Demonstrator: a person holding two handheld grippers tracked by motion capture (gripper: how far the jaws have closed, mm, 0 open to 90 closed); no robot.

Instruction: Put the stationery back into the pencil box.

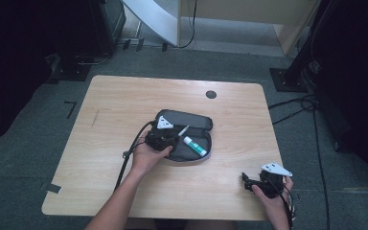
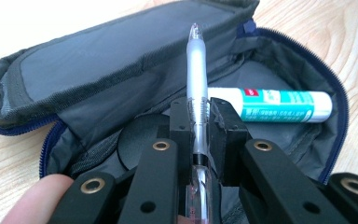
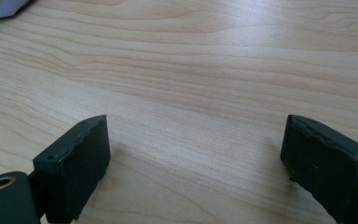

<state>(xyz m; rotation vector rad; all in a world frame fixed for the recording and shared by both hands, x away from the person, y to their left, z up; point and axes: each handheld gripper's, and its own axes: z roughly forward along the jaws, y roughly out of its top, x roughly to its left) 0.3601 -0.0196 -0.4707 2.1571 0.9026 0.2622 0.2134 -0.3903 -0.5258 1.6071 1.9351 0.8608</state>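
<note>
An open dark grey pencil case (image 1: pixel 187 129) (image 2: pixel 121 70) lies at the middle of the table. A white and green glue stick (image 1: pixel 195 146) (image 2: pixel 279 106) rests inside it. My left gripper (image 1: pixel 165 138) (image 2: pixel 198 123) hangs over the case's left part, shut on a clear, frosted pen (image 1: pixel 183 130) (image 2: pixel 196 84) that points up and away over the case. My right gripper (image 1: pixel 254 184) (image 3: pixel 193 158) rests low at the table's front right corner, its jaws wide open over bare wood with nothing between them.
The light wooden table (image 1: pixel 124 105) has a round dark cable hole (image 1: pixel 211 94) at the back right. Dark stands and cables surround it on the grey carpet. A corner of the case (image 3: pixel 0 8) shows at the top left of the right gripper view.
</note>
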